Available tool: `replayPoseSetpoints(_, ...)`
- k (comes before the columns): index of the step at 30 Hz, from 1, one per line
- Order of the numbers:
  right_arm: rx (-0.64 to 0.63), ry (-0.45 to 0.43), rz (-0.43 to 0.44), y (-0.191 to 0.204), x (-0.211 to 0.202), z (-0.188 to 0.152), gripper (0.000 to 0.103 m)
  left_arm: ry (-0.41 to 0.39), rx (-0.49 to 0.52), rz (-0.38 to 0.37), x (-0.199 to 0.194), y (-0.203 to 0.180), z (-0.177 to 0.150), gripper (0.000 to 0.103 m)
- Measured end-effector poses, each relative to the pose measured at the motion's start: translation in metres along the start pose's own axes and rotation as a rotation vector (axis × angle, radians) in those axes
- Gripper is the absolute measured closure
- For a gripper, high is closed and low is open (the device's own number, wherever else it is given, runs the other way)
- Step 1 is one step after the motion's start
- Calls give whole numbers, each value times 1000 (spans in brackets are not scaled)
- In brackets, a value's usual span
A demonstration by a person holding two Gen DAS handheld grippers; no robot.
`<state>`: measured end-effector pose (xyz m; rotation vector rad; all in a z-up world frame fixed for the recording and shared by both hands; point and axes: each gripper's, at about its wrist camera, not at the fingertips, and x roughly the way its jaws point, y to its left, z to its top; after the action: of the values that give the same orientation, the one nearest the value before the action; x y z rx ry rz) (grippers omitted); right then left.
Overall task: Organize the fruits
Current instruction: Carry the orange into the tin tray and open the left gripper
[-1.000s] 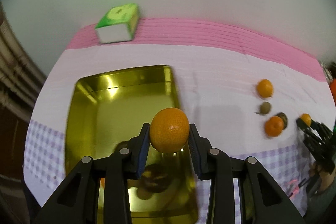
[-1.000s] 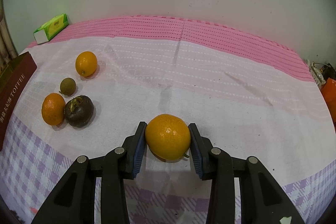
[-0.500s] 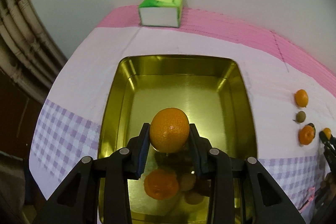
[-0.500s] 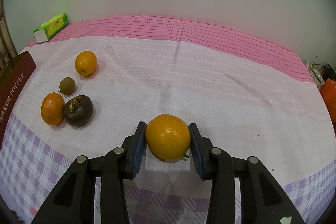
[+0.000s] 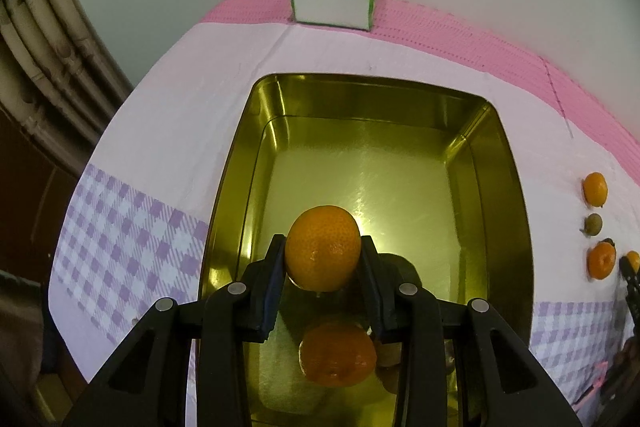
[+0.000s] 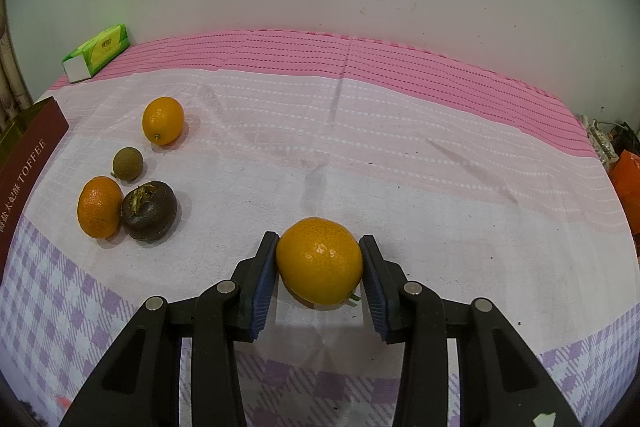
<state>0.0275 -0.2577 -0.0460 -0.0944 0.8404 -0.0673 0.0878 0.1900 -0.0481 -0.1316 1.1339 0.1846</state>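
The left gripper (image 5: 323, 259) has its jaws clenched on an orange mandarin (image 5: 322, 247), held above the near half of the gold tin (image 5: 516, 187), whose shiny floor mirrors the fruit. To finish this step well, I judge it best to lower the mandarin until it nearly meets the tin's floor, well inside the walls, and only then ease the jaws apart, so it settles without rolling or bouncing off the metal. The right gripper (image 6: 320, 263) grasps a second mandarin (image 6: 319, 261) that looks to rest on the tablecloth (image 6: 400, 147), well to the right of the tin; 4 more fruits lie between it and the tin, including a dark fruit (image 6: 149, 211) touching an orange one (image 6: 100, 207). Compared with 1 second ago, the left wrist view has swung from the tin's right edge to sit squarely over the tin, and the green tissue pack (image 5: 334, 1) beyond the tin's far wall now appears centred; the right wrist view is unchanged.
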Motion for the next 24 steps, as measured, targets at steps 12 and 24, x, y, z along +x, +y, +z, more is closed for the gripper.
replayPoseSetpoints(12, -2, 0, -4, 0, 1, 0, 65, 14, -8, 12, 8, 5, -2, 67)
replayPoseSetpoints(24, -2, 0, -6, -1, 1, 0, 63, 31, -20, 20, 14, 14, -4, 66)
